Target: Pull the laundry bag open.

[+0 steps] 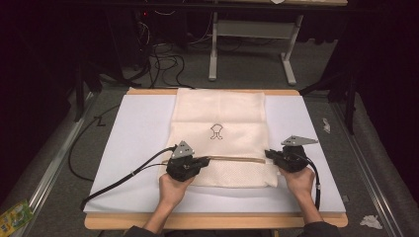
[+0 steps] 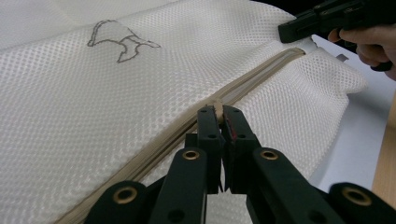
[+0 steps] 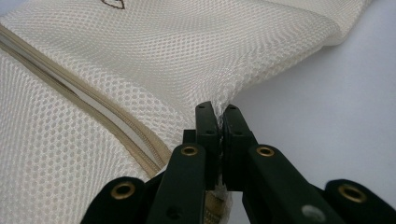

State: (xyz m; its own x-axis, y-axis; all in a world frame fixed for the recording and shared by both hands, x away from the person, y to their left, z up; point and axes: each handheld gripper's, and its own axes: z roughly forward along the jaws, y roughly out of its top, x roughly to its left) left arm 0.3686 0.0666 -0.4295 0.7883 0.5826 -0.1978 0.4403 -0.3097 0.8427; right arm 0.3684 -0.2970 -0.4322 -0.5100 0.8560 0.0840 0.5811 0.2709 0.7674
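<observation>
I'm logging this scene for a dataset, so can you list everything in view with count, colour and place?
mesh bag: one, cream, flat on the middle of the board, a small outline drawing on it
zipper: one, tan, running across the bag's near part
zipper pull: one, tan, pinched in the left jaws
board: one, white top with wooden edge, under the bag
table frame: one, grey, on the floor beyond the board
cables: several, black, on the floor at the far left
packet: one, green and yellow, floor at near left
left hand-held gripper: one, black, shut on the zipper pull
right hand-held gripper: one, black, shut on the bag's right edge
hands: two, at the near edge
</observation>
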